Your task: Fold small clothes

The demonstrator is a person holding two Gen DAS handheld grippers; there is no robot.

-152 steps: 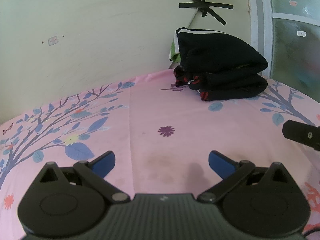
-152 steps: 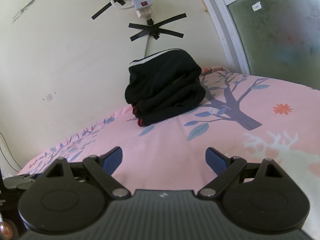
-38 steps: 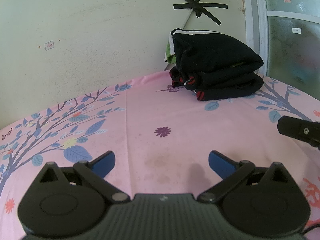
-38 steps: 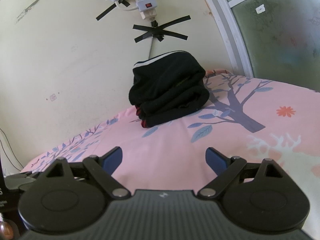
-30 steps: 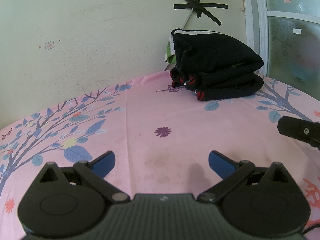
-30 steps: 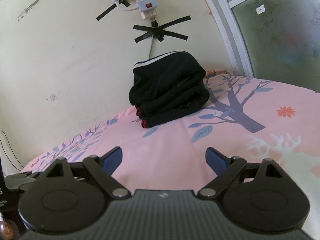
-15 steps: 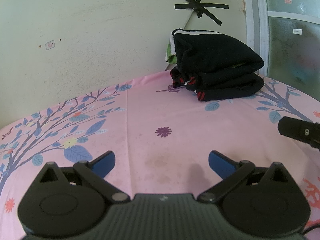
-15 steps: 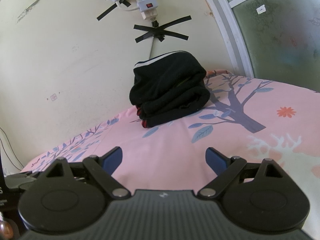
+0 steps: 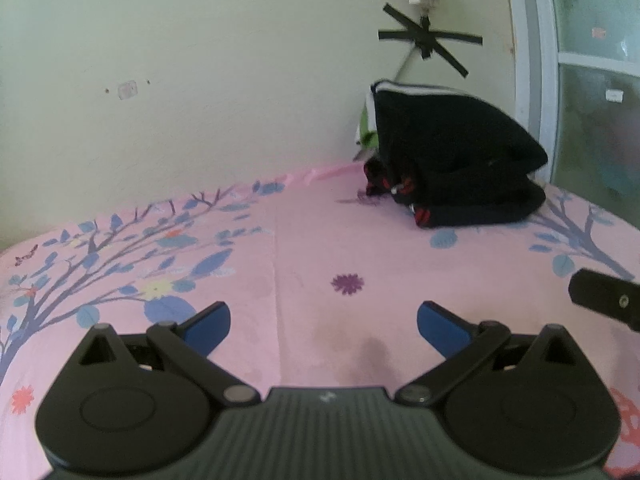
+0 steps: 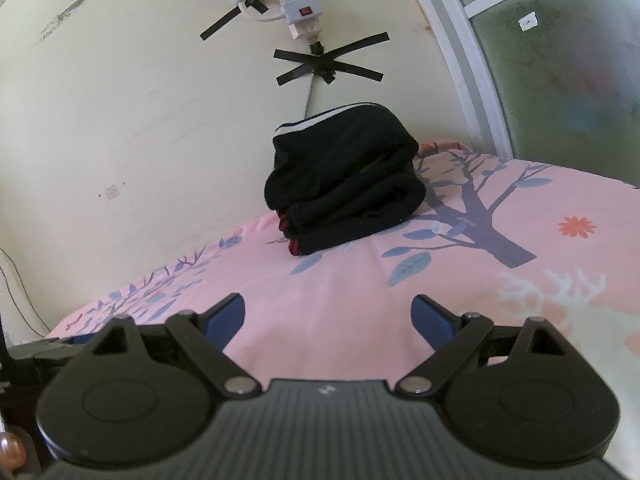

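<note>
Blue pads tip the fingers point(image 9: 208, 326) of the left gripper point(image 9: 323, 326), which stand spread wide with nothing between them, poised low over the pink floral bedsheet point(image 9: 280, 256). The right gripper point(image 10: 329, 318) shows the same state in its own view: blue-tipped fingers point(image 10: 434, 322) well apart, empty, over bare sheet. Its black finger link also enters the right edge of the left wrist view, so the two tools sit side by side, both aimed toward the far corner of the bed. Beyond the fingers, no loose garment lies on the sheet within either view.

The task's things, a stack of folded black clothes point(image 10: 344, 176), rest at that far corner of the bed, against the cream wall point(image 9: 200, 80) and just beside the frosted window frame point(image 10: 460, 60). The uppermost piece carries a white stripe along its top edge; red trim shows at the lower folds on the stack's left end, and a scrap of green cloth point(image 9: 366, 136) peeps out behind it. A power strip point(image 10: 298, 10) is taped to the wall above, with crossed black tape point(image 10: 328, 66) beneath it.

Judged from this layout, the folding of the visible pieces looks complete and the moment falls between garments or at the end of the task. The next move, if any clothes remain out of view, calls for fetching one and spreading it flat on the open sheet in front of the fingers. Both tools are held level and low, tilted slightly upward toward the stack.
</note>
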